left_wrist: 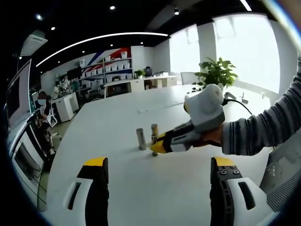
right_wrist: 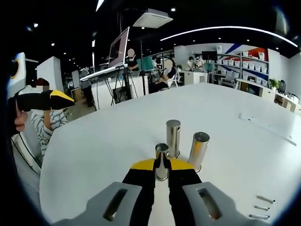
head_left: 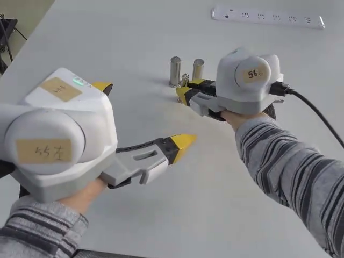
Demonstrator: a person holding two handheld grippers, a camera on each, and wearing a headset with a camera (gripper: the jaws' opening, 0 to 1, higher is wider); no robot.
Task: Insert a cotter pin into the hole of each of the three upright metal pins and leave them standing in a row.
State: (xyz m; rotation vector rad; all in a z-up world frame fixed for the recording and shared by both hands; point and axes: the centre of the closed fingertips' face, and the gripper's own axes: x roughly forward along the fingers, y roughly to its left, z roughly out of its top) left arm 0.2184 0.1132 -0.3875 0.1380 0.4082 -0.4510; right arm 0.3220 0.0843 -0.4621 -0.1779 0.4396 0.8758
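Observation:
Three upright metal pins stand close together on the white table. The tall pin (head_left: 175, 71) (right_wrist: 173, 136) and a second pin (head_left: 198, 69) (right_wrist: 199, 149) stand free. My right gripper (head_left: 184, 92) (right_wrist: 162, 170) is shut on the third, shorter pin (head_left: 185, 79) (right_wrist: 162, 159), its yellow-tipped jaws pressed against the pin's sides. My left gripper (head_left: 142, 114) (left_wrist: 160, 164) hangs nearer to me, to the left of the pins, open with nothing between its jaws. In the left gripper view the right gripper (left_wrist: 162, 143) reaches the pins (left_wrist: 140, 139) from the right. Three cotter pins (right_wrist: 262, 207) lie on the table.
A white power strip (head_left: 269, 16) lies at the table's far edge. A black cable (head_left: 317, 113) trails from the right gripper. Desks, monitors and seated people fill the office beyond the table.

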